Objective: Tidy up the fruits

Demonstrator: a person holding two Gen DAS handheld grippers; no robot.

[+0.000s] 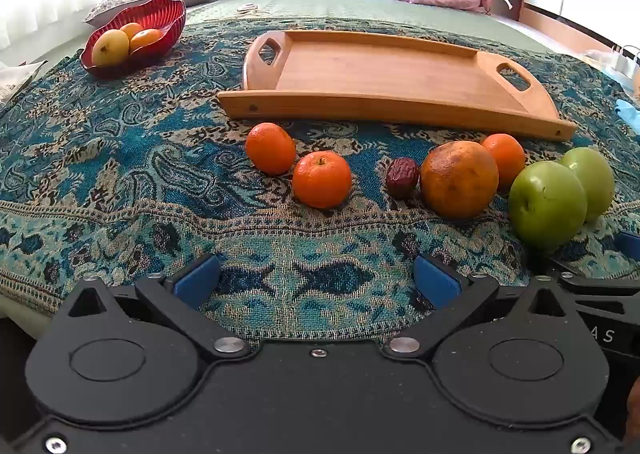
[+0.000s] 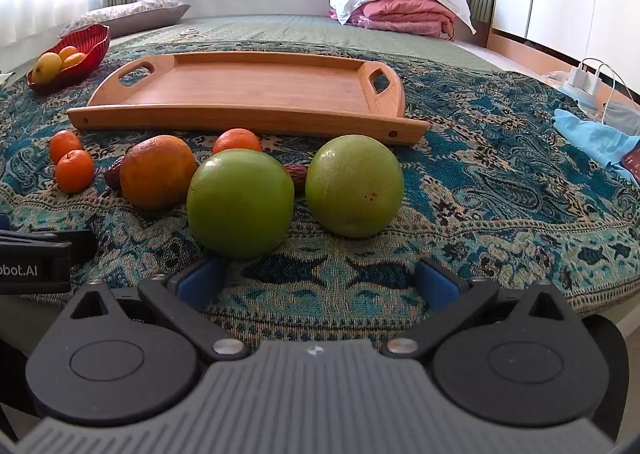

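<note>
1. Both grippers empty. Left gripper (image 1: 316, 286) fingers spread wide over bare cloth (image 1: 120, 181), nothing between them. Right gripper (image 2: 318, 282) also spread wide, nothing pinched; the near green fruit (image 2: 239, 202) sits just ahead of its left finger.
2. Fruit lies loose on the cloth in front of the wooden tray (image 1: 384, 73), which looks empty: two small oranges (image 1: 322, 178) touching, a big orange (image 1: 459, 178), a third small orange (image 1: 505, 159) behind it, a dark date (image 1: 402, 182) beside the big orange, a second green fruit (image 2: 354, 185) on the right.
3. Risk: round fruit on soft bedding. A finger nudging one side would likely roll it into its neighbours or toward the bed edge.
4. Risk: the green fruits look wide and smooth, so an off-centre squeeze could pop one out.
5. Risk: a second date (image 2: 297, 173) is half hidden between the green fruits, easy to miss or crush.
6. Risk: the grippers hang close side by side, so reaching inward together could make them collide.
7. Risk: the red bowl (image 1: 136, 35) at far left already holds fruit; the target, bowl or tray, is unclear, so mis-sorting is possible.
</note>
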